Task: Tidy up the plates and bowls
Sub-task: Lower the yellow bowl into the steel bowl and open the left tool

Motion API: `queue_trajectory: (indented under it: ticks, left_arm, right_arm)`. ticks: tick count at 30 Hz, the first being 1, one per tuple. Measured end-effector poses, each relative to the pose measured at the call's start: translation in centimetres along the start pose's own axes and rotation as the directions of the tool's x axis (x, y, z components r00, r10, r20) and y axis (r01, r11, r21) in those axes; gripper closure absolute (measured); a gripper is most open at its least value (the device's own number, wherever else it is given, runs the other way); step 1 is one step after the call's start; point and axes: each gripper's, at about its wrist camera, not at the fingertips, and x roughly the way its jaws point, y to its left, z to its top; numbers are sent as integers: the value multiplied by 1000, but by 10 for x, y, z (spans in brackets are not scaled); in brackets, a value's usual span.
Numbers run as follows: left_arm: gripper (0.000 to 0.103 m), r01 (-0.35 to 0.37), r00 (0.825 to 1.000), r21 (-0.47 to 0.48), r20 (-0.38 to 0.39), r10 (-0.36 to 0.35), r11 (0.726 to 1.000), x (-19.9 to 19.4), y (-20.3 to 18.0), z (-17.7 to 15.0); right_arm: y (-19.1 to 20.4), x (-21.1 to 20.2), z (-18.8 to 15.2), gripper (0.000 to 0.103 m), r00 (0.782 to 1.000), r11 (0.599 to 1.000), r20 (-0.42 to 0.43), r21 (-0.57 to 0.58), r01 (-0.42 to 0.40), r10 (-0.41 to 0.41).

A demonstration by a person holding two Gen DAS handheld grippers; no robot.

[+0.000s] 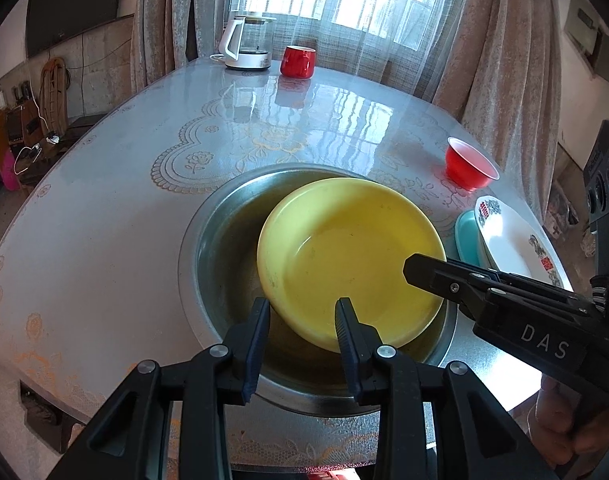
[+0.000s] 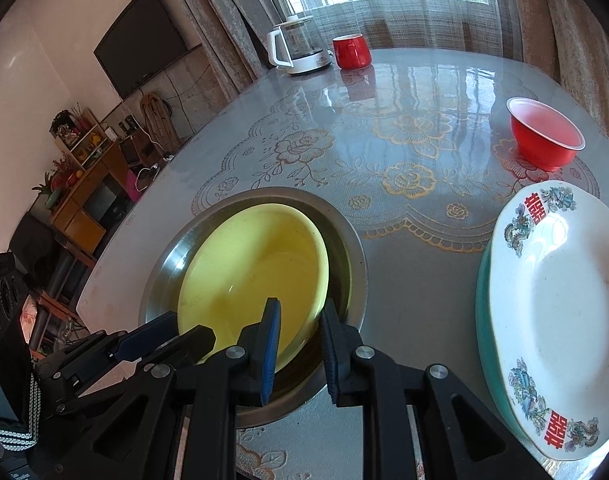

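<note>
**A:** Nesting the dishes, is that where you are?

**B:** Yes, I think so. The shallow yellow plastic bowl (image 1: 344, 248) sits tilted inside the round stainless-steel basin (image 1: 208, 220), near my edge of the glass-covered tabletop (image 1: 104, 220). My right gripper (image 2: 300, 312) seems to pinch the bowl's rim on its right side, one finger inside and one outside. My left gripper (image 1: 302, 308) straddles the near rim with its jaws spread, the pads not pressing.

**A:** So what does the next move need?

**B:** As I judge it, the bowl must either settle flat in the basin or come out. Either way one pinch on a slanted rim is a weak hold, so I would want the left gripper to close on the rim too, or to get clear.

**A:** And what is in the containers?

**B:** The basin holds only the yellow bowl, and I see nothing in that. To the right, the white porcelain plate with dragon and red-character print (image 2: 564, 300) lies on a teal plate (image 2: 484, 320). Beyond them the small red plastic bowl with a white rim (image 2: 544, 148) stands alone and empty.
</note>
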Motion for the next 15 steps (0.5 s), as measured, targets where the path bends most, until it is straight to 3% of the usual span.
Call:
queue_trajectory:
  ticks: [15]
  left_arm:
    - [70, -35, 999, 4, 23, 35, 999, 0, -2, -1]
  right_arm:
    - [3, 5, -2, 80, 1000, 1000, 25, -10, -6, 6]
